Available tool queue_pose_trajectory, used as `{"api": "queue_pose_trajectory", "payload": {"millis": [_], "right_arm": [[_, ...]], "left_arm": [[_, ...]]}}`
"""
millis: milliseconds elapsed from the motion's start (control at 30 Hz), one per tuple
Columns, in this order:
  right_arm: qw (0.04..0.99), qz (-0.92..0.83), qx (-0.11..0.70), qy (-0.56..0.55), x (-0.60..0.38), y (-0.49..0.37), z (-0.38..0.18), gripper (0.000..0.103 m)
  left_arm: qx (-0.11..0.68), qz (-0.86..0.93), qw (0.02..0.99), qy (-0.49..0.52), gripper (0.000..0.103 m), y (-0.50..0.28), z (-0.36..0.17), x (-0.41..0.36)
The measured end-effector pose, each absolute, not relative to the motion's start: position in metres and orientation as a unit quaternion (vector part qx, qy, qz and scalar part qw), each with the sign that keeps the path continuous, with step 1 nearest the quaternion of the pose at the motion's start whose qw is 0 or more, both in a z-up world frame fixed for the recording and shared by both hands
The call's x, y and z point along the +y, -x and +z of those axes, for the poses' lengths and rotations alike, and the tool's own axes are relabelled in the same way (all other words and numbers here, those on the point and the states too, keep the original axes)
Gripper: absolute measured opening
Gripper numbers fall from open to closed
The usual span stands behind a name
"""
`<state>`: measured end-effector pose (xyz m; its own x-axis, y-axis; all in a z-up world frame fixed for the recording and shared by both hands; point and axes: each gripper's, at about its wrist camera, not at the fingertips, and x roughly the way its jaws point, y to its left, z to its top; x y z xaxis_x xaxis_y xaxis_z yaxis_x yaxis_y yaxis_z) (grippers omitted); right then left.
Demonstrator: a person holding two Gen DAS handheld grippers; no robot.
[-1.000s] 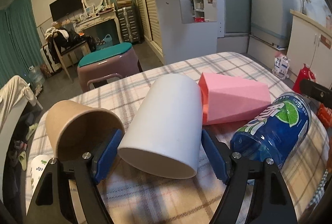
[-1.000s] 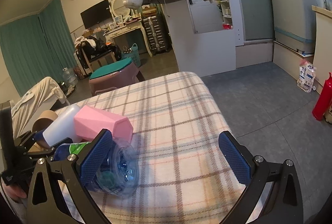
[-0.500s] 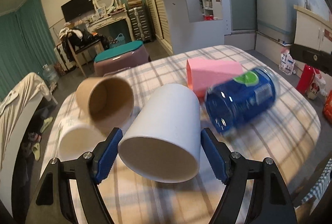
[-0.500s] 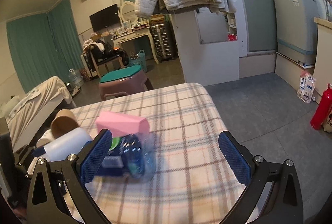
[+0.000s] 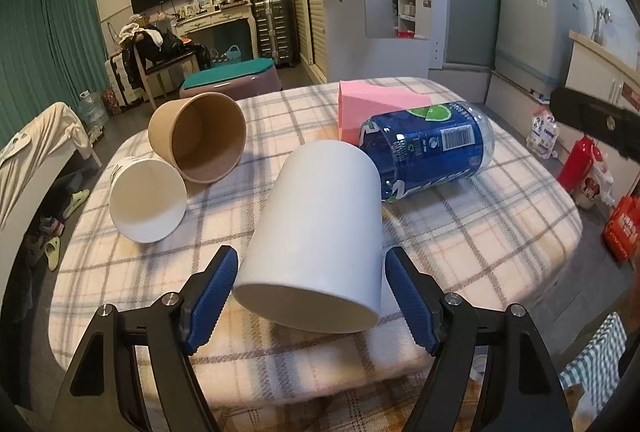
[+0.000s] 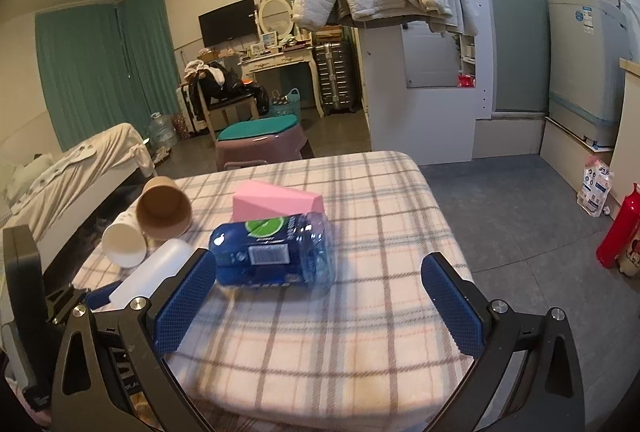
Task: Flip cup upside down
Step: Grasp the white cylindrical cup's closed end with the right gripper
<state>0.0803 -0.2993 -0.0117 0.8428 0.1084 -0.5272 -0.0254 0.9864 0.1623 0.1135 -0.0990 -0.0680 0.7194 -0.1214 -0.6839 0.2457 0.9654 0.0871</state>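
While the white cup (image 5: 320, 228) is held on its side between the blue pads (image 5: 210, 290) of the left gripper (image 5: 310, 296), its open mouth is turned toward the camera and its closed base points away, slightly raised. The jaws are closed against the cup's two sides near the rim, and the cup is seen above the near part of the checked tablecloth (image 5: 480, 232). Just behind the cup a blue bottle (image 5: 428, 147) lies on its side, and a pink block (image 5: 372, 103) touches the bottle's far side. To the left, a brown paper cup (image 5: 198, 137) and a smaller white paper cup (image 5: 148, 199) lie tipped over, touching each other. In the right wrist view, the right gripper (image 6: 318, 300) is spread wide with nothing between its pads, and it is held over the near edge of the cloth, with the bottle just beyond its left pad.
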Motion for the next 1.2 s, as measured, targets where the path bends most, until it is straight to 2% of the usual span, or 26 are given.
{"api": "queue_pose_trajectory", "payload": {"millis": [33, 100, 400, 500, 767, 1200], "right_arm": [[0.957, 0.034, 0.279, -0.073, -0.298, -0.079, -0.011, 0.103], [0.956, 0.032, 0.282, -0.071, -0.297, -0.077, -0.010, 0.103], [0.954, 0.030, 0.294, -0.048, -0.277, -0.070, 0.001, 0.103], [0.952, 0.024, 0.304, -0.036, -0.265, -0.070, 0.005, 0.103], [0.938, 0.012, 0.346, -0.017, -0.226, -0.080, 0.011, 0.103], [0.868, 0.059, 0.492, -0.045, -0.144, -0.153, -0.014, 0.103]], "left_arm": [[0.361, -0.102, 0.923, -0.085, 0.087, -0.112, -0.067, -0.099], [0.356, -0.102, 0.925, -0.082, 0.092, -0.108, -0.064, -0.097], [0.347, -0.100, 0.932, -0.035, 0.092, -0.099, -0.050, -0.066], [0.335, -0.102, 0.937, -0.015, 0.102, -0.094, -0.041, -0.049], [0.306, -0.063, 0.950, 0.004, 0.103, -0.101, -0.024, 0.009], [0.288, -0.039, 0.957, 0.003, 0.103, -0.125, -0.034, 0.070]]}}
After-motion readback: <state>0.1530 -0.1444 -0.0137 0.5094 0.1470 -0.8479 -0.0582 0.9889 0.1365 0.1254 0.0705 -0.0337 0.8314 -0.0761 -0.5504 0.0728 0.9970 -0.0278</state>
